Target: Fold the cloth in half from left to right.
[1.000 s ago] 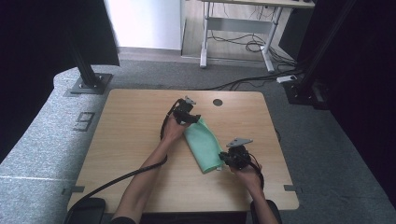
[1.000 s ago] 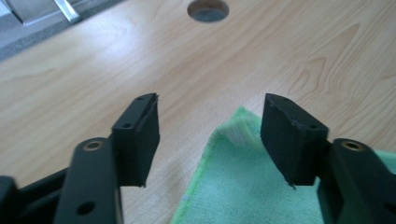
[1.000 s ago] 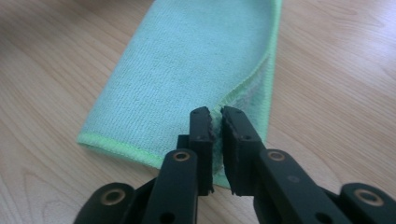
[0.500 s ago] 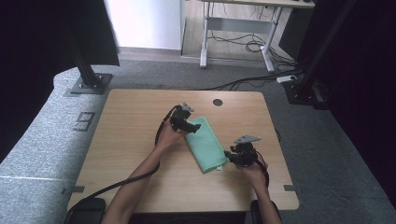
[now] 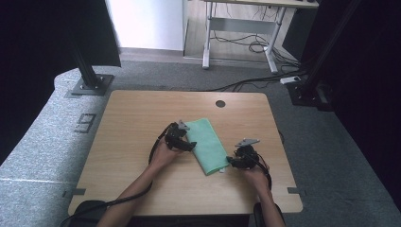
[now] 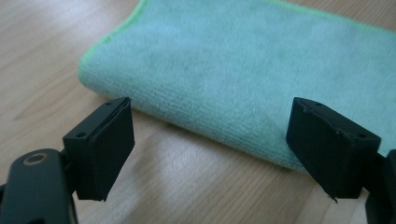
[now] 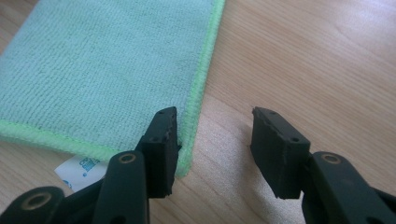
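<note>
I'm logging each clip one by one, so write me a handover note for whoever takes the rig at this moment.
Left tongs: open, nothing between the jaws, at the folded edge of the green cloth.
Right tongs: jaws have just been opening, nothing gripped, at the cloth's near corner beside its white label.
Cloth: lies folded and flat on the wooden table, between the two tongs.
Done: cloth folded and let go.
Left: perhaps one more fold, or withdraw both hands.

Lab: black rig posts, grey carpet, cabled desk.
</note>
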Available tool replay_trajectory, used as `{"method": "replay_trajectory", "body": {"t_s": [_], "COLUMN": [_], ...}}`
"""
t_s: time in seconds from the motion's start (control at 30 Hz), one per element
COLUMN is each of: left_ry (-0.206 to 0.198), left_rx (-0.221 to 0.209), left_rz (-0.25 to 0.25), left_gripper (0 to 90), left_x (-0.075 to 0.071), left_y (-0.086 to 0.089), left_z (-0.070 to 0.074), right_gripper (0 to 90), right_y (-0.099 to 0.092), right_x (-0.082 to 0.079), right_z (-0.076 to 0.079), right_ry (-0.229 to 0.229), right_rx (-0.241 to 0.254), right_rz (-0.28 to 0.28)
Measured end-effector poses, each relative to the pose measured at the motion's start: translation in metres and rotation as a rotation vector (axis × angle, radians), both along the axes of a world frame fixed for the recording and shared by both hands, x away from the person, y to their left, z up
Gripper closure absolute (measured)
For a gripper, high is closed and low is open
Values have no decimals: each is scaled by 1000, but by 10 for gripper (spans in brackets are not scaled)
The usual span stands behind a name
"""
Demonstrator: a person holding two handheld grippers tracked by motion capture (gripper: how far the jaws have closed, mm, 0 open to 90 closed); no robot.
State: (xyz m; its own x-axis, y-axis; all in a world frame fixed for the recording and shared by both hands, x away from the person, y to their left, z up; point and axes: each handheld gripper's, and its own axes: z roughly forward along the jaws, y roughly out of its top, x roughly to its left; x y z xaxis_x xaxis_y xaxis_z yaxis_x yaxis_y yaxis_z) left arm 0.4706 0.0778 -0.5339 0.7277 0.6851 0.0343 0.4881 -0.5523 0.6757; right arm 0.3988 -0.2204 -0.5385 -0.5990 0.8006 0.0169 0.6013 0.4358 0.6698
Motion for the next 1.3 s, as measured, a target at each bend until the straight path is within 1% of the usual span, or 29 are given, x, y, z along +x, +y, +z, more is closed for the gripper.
{"method": "replay_trajectory", "body": {"t_s": [0.03,0.07,0.1,0.17,0.23,0.43,0.5,0.57,0.67,0.7,0.77,0.83,0.87,0.9,0.93,1.0,1.07,1.13,1.2,1.3], "left_ry": [-7,-9,-6,7,15,36,30,34,28,28,26,25,25,26,22,29,27,19,7,2], "left_rx": [26,37,39,18,7,0,8,2,19,23,32,43,43,52,60,60,63,77,98,82], "left_rz": [7,11,14,30,42,64,68,84,117,130,147,166,166,200,216,236,234,221,191,140], "left_gripper": [153,153,152,148,148,143,138,142,143,143,144,144,143,143,143,142,143,148,148,148], "left_x": [0,1,3,6,9,17,21,27,40,49,57,69,69,81,86,94,95,91,82,64], "left_y": [-1,-1,0,3,6,17,20,22,22,21,18,17,17,17,18,20,21,19,16,13], "left_z": [-3,-4,-5,-7,-8,-8,-6,-5,-3,-3,-3,-3,-3,-3,-2,-2,0,0,1,2], "right_gripper": [497,495,494,495,494,493,502,506,515,515,515,515,515,516,519,519,519,519,518,517], "right_y": [-1,-3,-3,-2,1,21,28,33,36,36,36,35,35,34,35,35,36,38,39,42], "right_x": [1,1,1,0,-1,-8,-11,-12,-14,-14,-13,-13,-13,-13,-13,-14,-14,-14,-15,-16], "right_z": [0,-1,-2,-2,-1,-1,0,0,1,1,0,0,0,0,0,0,0,0,0,0], "right_ry": [5,14,13,10,12,11,7,7,4,5,9,11,11,11,12,13,14,15,15,14], "right_rx": [7,23,29,25,23,12,2,-9,-13,-12,-5,2,2,4,4,3,7,6,5,1], "right_rz": [-2,-7,-6,-4,7,68,88,98,102,102,99,96,96,96,96,97,100,102,108,106]}}
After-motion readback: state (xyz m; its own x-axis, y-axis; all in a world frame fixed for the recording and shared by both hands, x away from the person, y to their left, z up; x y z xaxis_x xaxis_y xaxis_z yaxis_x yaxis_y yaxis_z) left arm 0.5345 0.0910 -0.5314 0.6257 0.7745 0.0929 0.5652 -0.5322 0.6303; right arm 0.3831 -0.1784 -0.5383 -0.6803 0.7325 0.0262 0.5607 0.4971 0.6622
